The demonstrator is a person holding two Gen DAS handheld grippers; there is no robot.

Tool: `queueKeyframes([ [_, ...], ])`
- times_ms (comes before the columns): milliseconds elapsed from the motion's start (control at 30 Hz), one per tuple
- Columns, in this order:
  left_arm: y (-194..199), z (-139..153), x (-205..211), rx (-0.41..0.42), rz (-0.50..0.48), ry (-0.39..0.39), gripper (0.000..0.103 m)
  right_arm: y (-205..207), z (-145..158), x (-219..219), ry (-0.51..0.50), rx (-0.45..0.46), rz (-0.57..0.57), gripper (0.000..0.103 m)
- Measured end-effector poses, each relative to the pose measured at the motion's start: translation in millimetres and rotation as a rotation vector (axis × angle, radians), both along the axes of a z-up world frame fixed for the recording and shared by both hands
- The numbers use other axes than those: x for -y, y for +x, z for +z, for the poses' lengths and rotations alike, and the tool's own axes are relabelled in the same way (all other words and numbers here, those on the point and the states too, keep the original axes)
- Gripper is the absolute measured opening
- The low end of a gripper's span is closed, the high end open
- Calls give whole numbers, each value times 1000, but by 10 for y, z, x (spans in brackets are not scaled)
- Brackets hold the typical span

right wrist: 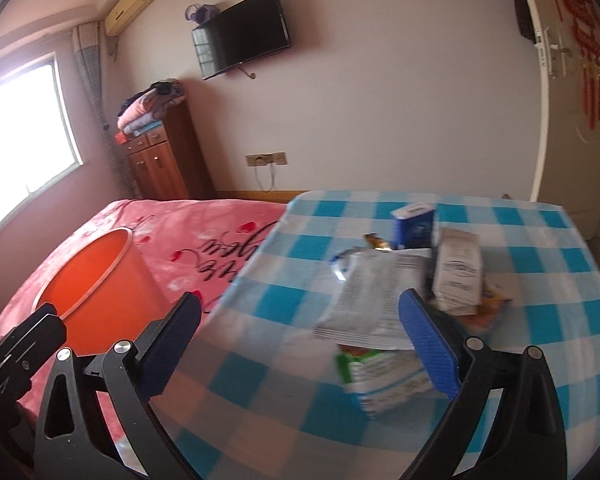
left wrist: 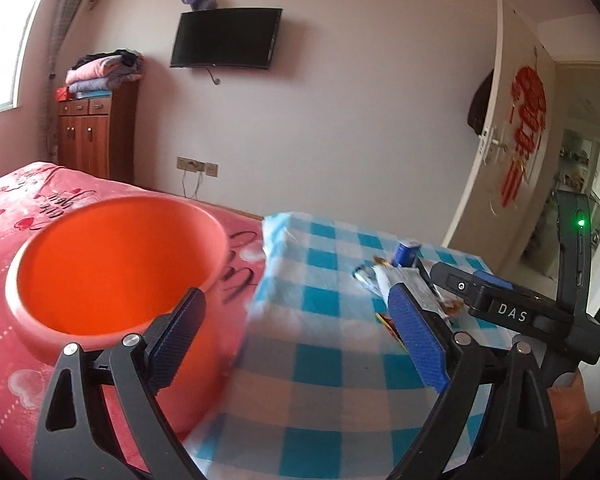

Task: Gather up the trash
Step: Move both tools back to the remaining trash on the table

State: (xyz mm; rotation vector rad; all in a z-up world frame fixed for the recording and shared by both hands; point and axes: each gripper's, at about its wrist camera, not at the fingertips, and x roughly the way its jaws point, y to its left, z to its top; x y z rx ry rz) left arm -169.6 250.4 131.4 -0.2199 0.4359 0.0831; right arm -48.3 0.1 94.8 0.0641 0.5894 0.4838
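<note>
An orange bin (left wrist: 112, 264) stands on the pink bedspread, just ahead and left of my left gripper (left wrist: 296, 320), which is open and holds nothing. My right gripper (right wrist: 300, 340) is also open and empty, low over the blue checked cloth (right wrist: 540, 320). Its right finger (right wrist: 428, 344) reaches the edge of a trash pile: a silver wrapper (right wrist: 376, 292), a white sachet (right wrist: 458, 272), a green and white packet (right wrist: 380, 376) and a blue box (right wrist: 414, 228). In the left wrist view the same pile (left wrist: 400, 276) lies beyond my right finger.
The bin (right wrist: 88, 280) sits left of the checked cloth, with the left gripper (right wrist: 28, 332) beside its rim. The right gripper (left wrist: 452, 280) shows beside the pile. A wooden cabinet (left wrist: 96, 132), a wall television (left wrist: 226, 38) and an open door (left wrist: 512, 128) lie beyond the bed.
</note>
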Motion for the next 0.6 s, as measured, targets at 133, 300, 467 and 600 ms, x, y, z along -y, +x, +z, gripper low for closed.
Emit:
queueKeyframes([
  [133,45,-43,135,-16,-7,24,93,8,-67,199,-28,23,-38,98],
  [300,176,-132,394,-97,-37,46,93,46,-162,442,-40,56,-85,98],
  [467,270,-204,554,-128,-56,39,93,107,-264,666,-48,74,-116,98],
  [600,348,-265,686,-158,-73,48,93,169,-333,821,-36,64,-136,98],
])
